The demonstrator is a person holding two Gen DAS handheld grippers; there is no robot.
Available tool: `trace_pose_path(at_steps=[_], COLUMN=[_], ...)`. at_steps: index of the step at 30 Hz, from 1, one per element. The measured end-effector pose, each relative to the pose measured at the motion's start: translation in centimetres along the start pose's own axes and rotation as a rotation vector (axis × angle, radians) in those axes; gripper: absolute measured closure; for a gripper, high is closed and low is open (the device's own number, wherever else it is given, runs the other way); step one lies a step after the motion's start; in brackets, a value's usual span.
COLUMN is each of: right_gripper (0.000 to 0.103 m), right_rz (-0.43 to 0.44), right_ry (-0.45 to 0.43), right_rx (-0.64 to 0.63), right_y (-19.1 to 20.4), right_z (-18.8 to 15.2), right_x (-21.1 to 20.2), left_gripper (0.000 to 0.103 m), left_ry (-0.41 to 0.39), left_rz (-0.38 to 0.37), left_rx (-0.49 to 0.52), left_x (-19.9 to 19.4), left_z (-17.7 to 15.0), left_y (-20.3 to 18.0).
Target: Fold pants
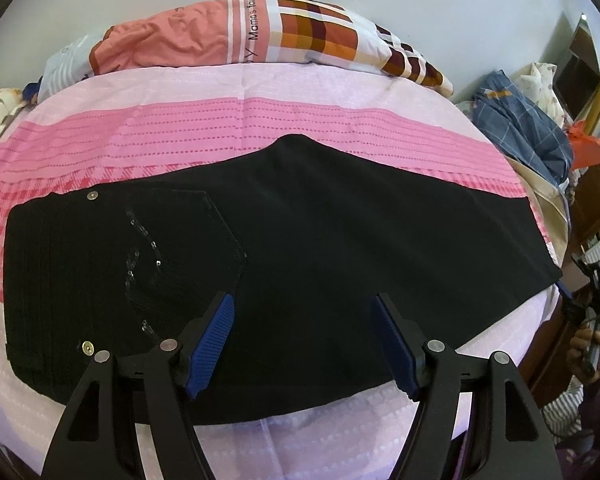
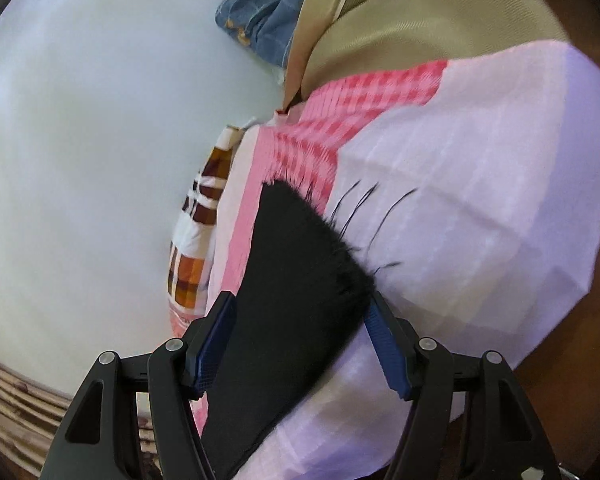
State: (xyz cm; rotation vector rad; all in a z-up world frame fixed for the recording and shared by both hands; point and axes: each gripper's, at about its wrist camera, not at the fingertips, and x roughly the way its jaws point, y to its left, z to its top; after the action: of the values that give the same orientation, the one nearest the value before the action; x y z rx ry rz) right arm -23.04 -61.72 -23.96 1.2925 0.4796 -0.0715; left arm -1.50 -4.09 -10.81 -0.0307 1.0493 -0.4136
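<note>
The right hand-held gripper (image 2: 302,344) stands open astride the frayed hem of the pants (image 2: 296,280), pads not pressing, so a shallow bite could catch only loose threads or one layer and let the leg slip and skew the fold. The left hand-held gripper (image 1: 304,340) hovers open over the near edge, and closing there could also pinch the bedsheet (image 1: 284,92). The pants (image 1: 260,232) lie flat on the bed, long axis crosswise, waistband left, hem right.
</note>
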Motion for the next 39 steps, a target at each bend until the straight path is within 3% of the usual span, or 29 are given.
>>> trace_pose_path(at_steps=[2,5,8,10,13,19,21,23,24,25,27,32,34,37,39], right_gripper=[0.040,0.057,0.059,0.062,0.050,0.030,0.031,0.052,0.084,0.097,0.099,0.087,0.068,0.059,0.058], right_rz=[0.017,0.018,-0.054,-0.021,0.021,-0.003,-0.027,-0.086,-0.116,-0.144,-0.096,-0.093,-0.049,-0.038,-0.047], right_ry=[0.005,0.003,0.000,-0.015,-0.034,-0.020,-0.018,-0.008,0.012,0.042,0.030,0.037,0.032,0.024,0.025], right_rx=[0.000,-0.038,-0.022,0.036,0.095,0.032,-0.003,-0.040,-0.047,-0.031,0.015,-0.004,0.012,0.012,-0.002], right_y=[0.6,1.6,0.9,-0.2,-0.4,2.2,2.7,3.1,2.9,2.2,0.9,1.6,1.6,2.1,2.5], right_z=[-0.2,-0.4,-0.3,-0.4,-0.4,-0.2,-0.4,-0.6,-0.7,-0.9,-1.1,-1.1,-1.1,-1.1,-1.1], right_x=[0.4,0.6,0.8,0.7,0.8,2.8,3.1,3.4,3.7,4.1,3.7,3.9,3.8,3.9,4.1], left_gripper=[0.032,0.032,0.032,0.032,0.031,0.030,0.029,0.026,0.024,0.023,0.021,0.020,0.020,0.020,0.020], left_ry=[-0.003,-0.008,-0.008,-0.004,-0.008,-0.006,-0.003,-0.011,-0.021,-0.034,-0.053,-0.050,-0.048,-0.042,-0.039], left_rz=[-0.004,-0.010,-0.022,-0.027,-0.022,-0.024,-0.004,0.022,0.030,0.044,0.062,0.132,0.149,0.154,0.157], left_rx=[-0.002,-0.009,-0.022,-0.032,-0.045,-0.051,-0.034,-0.013,-0.008,-0.004,0.003,0.037,0.046,0.047,0.047], left_x=[-0.1,-0.3,-0.3,-0.3,-0.4,-0.4,-0.5,-0.8,-1.0,-1.2,-1.5,-1.4,-1.3,-1.1,-1.0], left_z=[-0.1,-0.2,-0.2,-0.2,-0.3,-0.4,-0.4,-0.3,-0.3,-0.4,-0.3,-0.3,-0.3,-0.4,-0.4], left_y=[0.0,0.0,0.2,0.3,0.5,0.1,-0.2,-0.5,-0.5,-0.6,-0.6,-0.7,-0.7,-0.7,-0.6])
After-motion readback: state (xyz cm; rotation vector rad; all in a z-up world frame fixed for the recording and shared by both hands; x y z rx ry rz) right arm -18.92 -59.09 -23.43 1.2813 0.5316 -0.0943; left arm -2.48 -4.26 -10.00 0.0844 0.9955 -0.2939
